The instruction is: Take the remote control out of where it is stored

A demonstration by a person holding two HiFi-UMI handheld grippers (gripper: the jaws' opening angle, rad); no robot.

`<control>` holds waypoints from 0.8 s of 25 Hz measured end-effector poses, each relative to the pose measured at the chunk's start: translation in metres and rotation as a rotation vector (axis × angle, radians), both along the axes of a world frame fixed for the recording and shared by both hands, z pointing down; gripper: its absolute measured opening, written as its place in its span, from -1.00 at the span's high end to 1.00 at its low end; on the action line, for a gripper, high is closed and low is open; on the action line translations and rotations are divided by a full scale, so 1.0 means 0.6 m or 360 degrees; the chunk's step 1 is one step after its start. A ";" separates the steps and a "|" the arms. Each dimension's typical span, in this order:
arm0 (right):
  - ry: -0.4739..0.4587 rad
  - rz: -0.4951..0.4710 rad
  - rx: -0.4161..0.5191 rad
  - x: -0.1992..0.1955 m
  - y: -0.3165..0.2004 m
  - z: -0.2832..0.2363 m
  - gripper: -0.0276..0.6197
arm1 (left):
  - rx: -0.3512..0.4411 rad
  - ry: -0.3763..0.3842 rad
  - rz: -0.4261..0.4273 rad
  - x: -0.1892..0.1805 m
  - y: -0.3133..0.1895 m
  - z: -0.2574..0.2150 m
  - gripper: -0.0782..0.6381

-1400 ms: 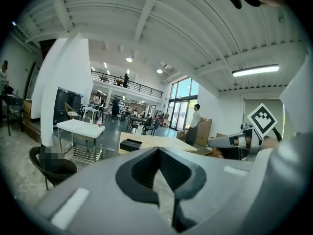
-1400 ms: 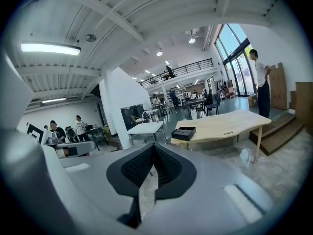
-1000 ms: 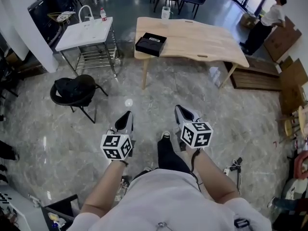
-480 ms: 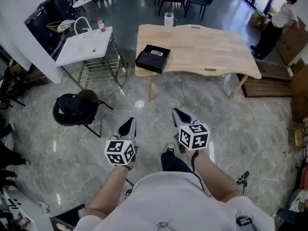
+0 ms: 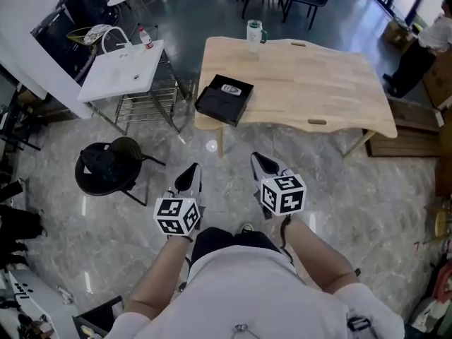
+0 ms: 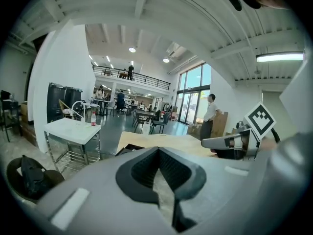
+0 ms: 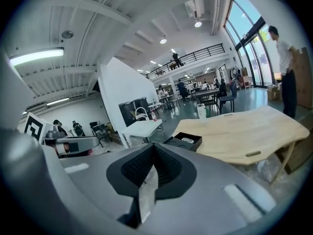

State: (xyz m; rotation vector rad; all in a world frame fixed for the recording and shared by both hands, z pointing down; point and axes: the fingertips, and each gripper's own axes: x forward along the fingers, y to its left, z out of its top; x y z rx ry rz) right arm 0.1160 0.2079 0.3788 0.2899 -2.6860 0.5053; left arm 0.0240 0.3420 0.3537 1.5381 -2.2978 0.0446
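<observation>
Reference: wooden table (image 5: 311, 76).

- A black open box (image 5: 224, 99) is seen at the table's near-left corner. A small pale object, read as the remote control (image 5: 231, 88), lies inside it toward the far side.
- A clear cup (image 5: 254, 34) is noted at the table's far edge.
- A white side table (image 5: 120, 69) is placed to the table's left. A black chair (image 5: 106, 164) loaded with a dark bag is set nearer than that.
- A person (image 5: 424, 44) is seen beyond the table's right end.
- The left gripper (image 5: 188, 177) and right gripper (image 5: 263, 164) are held above the floor on the table's near side, well apart from the box, tips aimed tableward.
- Both sets of jaws are pressed together, and nothing is pinched in either.
</observation>
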 end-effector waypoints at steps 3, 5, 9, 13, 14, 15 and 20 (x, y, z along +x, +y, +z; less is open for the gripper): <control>-0.0008 0.0002 -0.0002 -0.037 -0.043 0.002 0.83 | -0.0010 -0.0005 -0.0005 -0.033 -0.038 0.004 0.78; -0.0010 0.0003 -0.0005 -0.065 -0.069 0.005 0.83 | -0.0014 0.0002 -0.0010 -0.061 -0.062 0.011 0.78; 0.0013 -0.0001 -0.0006 -0.125 -0.120 0.021 0.83 | -0.0014 0.0024 0.0012 -0.126 -0.125 0.034 0.78; 0.0050 0.0027 -0.0005 -0.203 -0.180 0.036 0.83 | 0.0002 0.0043 0.0073 -0.214 -0.206 0.044 0.78; 0.0057 0.0041 -0.0006 -0.225 -0.198 0.036 0.83 | 0.0001 0.0049 0.0097 -0.237 -0.228 0.045 0.78; 0.0064 0.0056 -0.0008 -0.247 -0.215 0.035 0.83 | -0.0002 0.0056 0.0124 -0.260 -0.249 0.045 0.78; 0.0096 0.0141 -0.0029 -0.365 -0.301 0.031 0.83 | -0.0019 0.0067 0.0256 -0.383 -0.354 0.045 0.78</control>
